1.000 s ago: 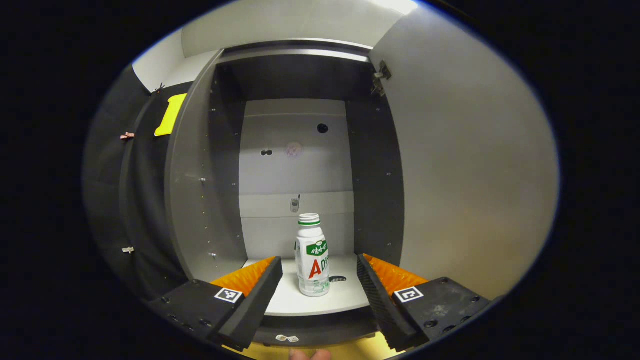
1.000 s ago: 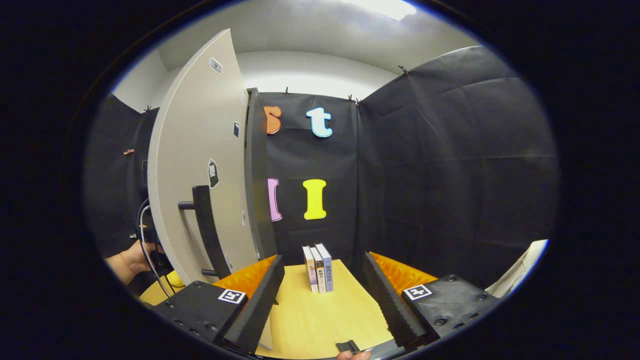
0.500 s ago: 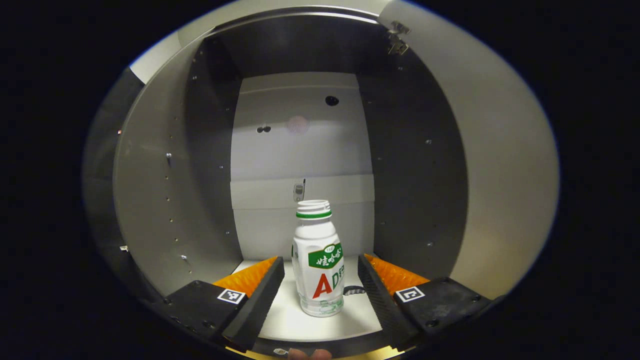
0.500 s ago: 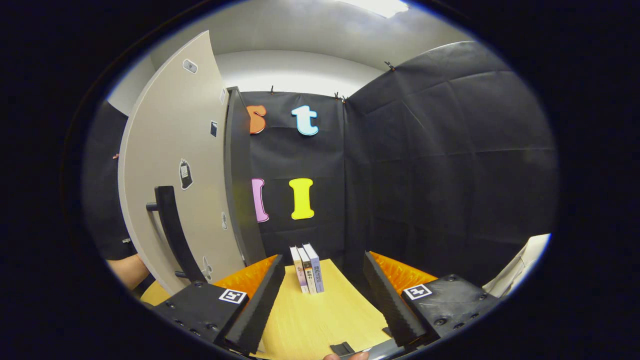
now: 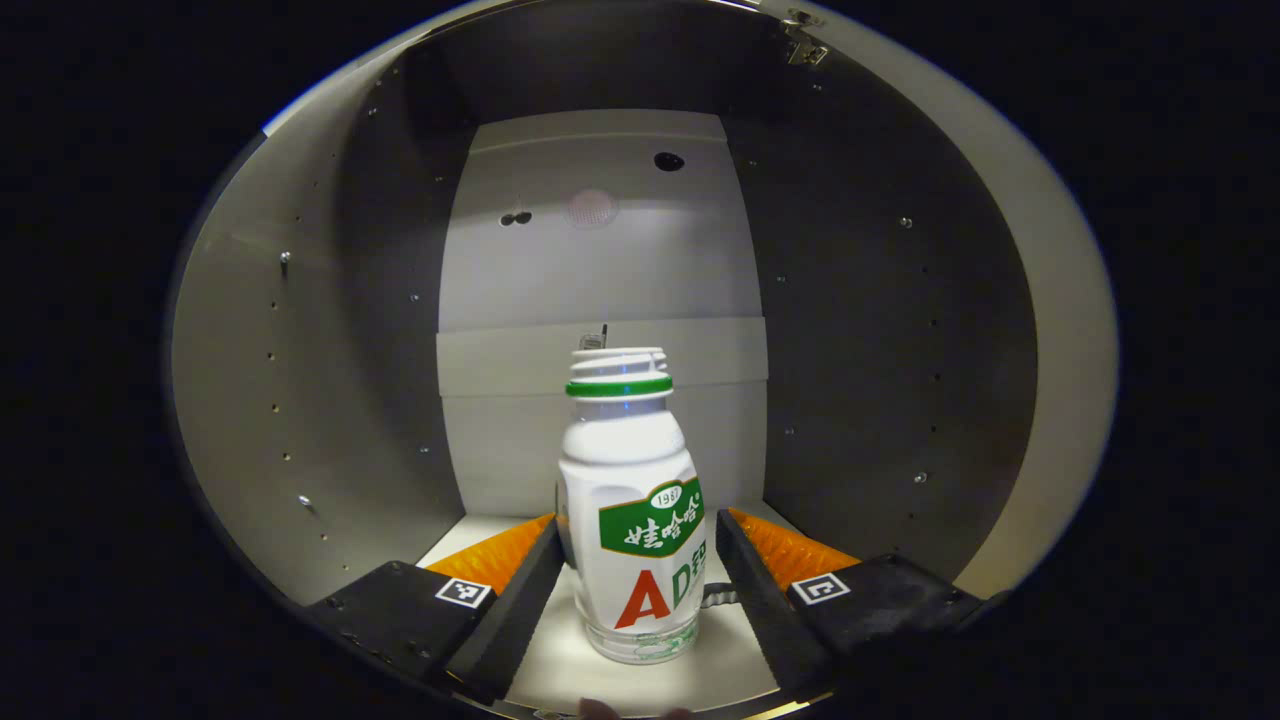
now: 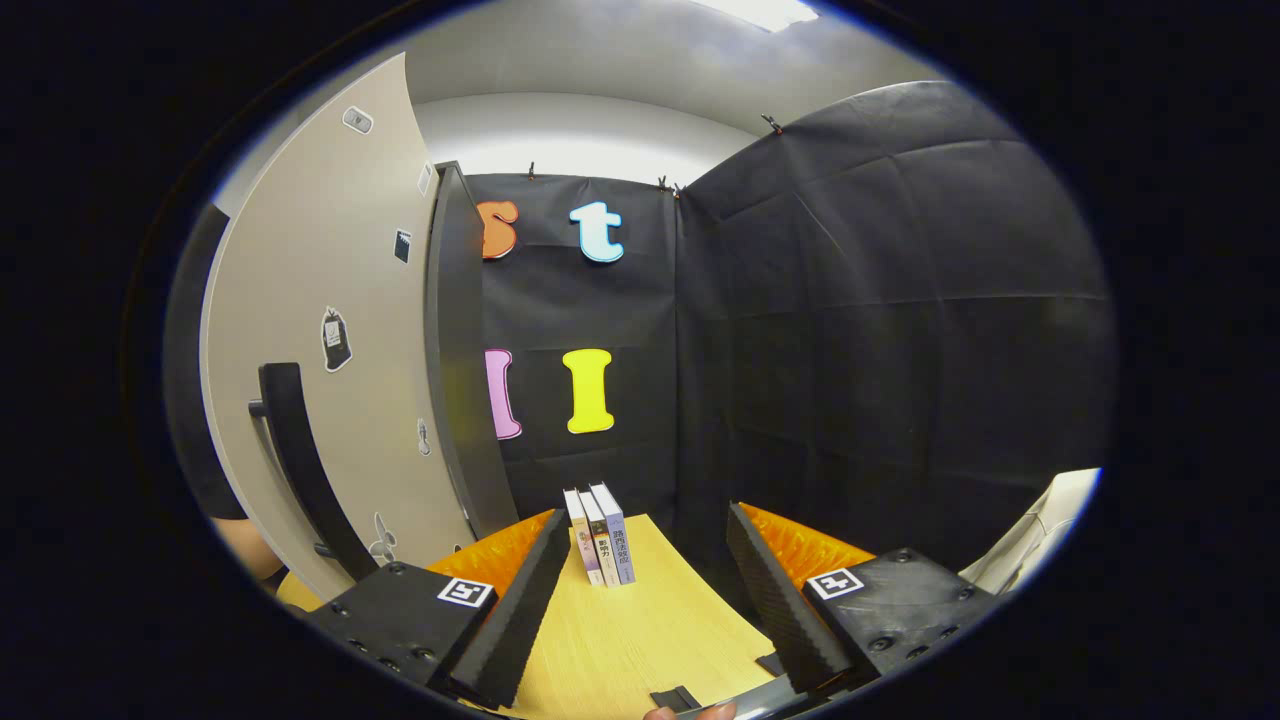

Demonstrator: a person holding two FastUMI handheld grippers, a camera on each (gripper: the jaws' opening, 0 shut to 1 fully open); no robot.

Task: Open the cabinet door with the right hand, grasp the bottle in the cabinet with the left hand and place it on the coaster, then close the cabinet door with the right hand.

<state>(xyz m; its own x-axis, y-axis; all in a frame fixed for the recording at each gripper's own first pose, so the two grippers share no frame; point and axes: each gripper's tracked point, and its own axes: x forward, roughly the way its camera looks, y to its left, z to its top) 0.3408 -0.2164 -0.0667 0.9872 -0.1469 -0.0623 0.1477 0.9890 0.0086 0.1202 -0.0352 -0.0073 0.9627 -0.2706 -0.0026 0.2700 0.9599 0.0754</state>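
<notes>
Grey cabinet [image 5: 600, 250] panels closed round my left gripper [image 5: 637, 585], whose camera looked straight into the open compartment. My left jaws stood apart, one finger on each side of the bottle [image 5: 630, 500], which rose upright from the pale cabinet floor between them. Its body sat close against both fingers, but I could not tell whether either one actually pressed on it. It was white, with a green ring below its threaded neck and a green and red label. Behind it ran the lighter back panel, with a dark round hole high up, and the darker side walls dotted with small pegs and screw heads. A hinge [image 5: 805, 50] sat at the top right corner of the opening.

My right gripper [image 6: 640, 600] hung over the yellow wooden table [image 6: 640, 640], its jaws also spread wide and with nothing between them. Beyond its fingertips three books [image 6: 600, 535] stood upright side by side near the far end of the table, in front of the black cloth wall. To the left in the right gripper view, the cabinet door [image 6: 320, 330] stood swung open, pale, with a few small stickers on it and a dark vertical handle [image 6: 300, 460] near its lower part.
</notes>
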